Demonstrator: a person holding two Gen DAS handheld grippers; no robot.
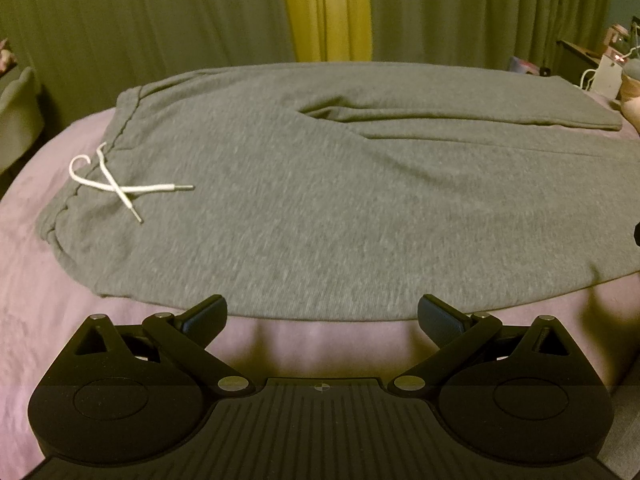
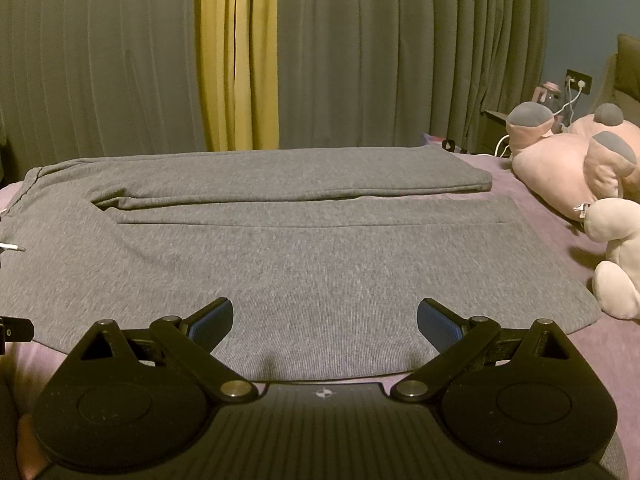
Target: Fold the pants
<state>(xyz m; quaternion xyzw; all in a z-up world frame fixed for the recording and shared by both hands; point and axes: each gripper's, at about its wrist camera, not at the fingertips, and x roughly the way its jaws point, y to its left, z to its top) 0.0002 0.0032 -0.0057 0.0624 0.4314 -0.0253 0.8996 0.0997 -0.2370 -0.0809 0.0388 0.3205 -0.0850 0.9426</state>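
Grey pants (image 1: 320,200) flat on purple bed (image 1: 48,320) (waistband left), left tool (image 1: 322,314) and right tool (image 2: 325,320) both spread wide, holding nothing

Both cameras sit low at the near edge of the bed (image 1: 48,320), looking across it toward the curtains (image 2: 360,60). The left one faces the waist end of the pants (image 1: 300,200), slightly blurred; the right one faces the legs, close over the cloth, perhaps a touch nearer. Both views share the pants' middle and the yellow curtain strip (image 1: 326,8).
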